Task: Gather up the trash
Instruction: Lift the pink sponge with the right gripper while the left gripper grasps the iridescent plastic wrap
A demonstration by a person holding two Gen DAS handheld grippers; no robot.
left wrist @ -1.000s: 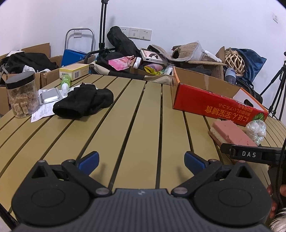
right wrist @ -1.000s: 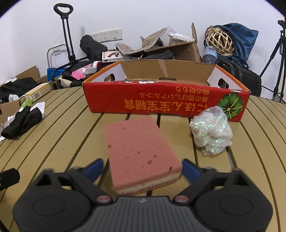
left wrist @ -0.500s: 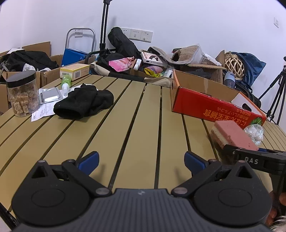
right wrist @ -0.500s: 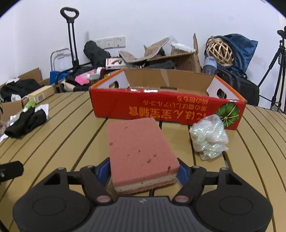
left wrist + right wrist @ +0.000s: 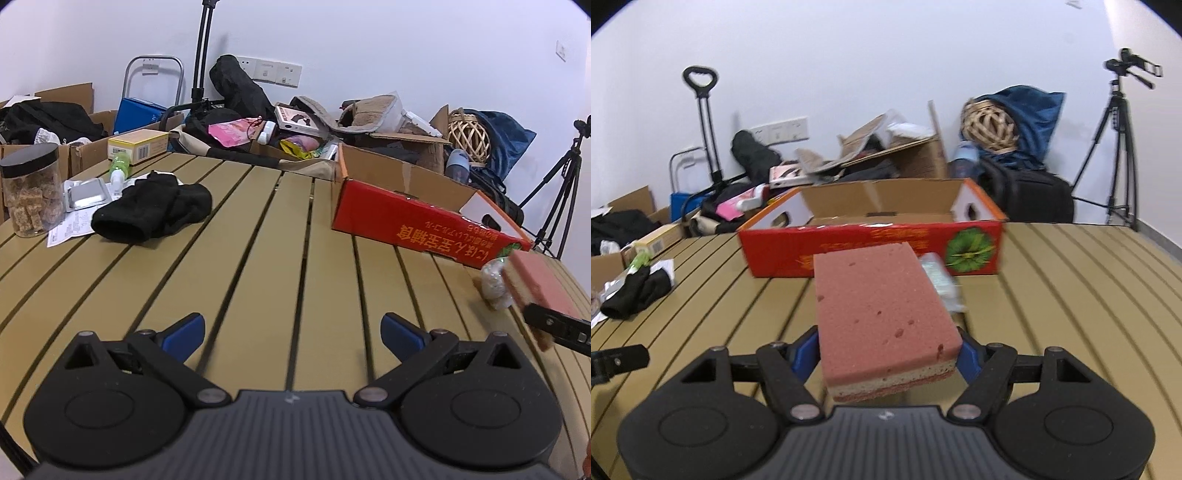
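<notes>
Pink rectangular sponge [image 5: 882, 314] sits clamped in the right gripper [image 5: 886, 350], lifted short of the red cardboard box [image 5: 871, 247]; crumpled plastic wrap [image 5: 942, 284] remains; left gripper [image 5: 291, 332] gapes, idle

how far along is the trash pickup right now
Early. Nothing visibly collected yet; what shows of the red box looks bare. In hand: the right gripper is shut on the pink sponge, lifted off the table. Left: the crumpled plastic by the box. The left gripper is open.
</notes>
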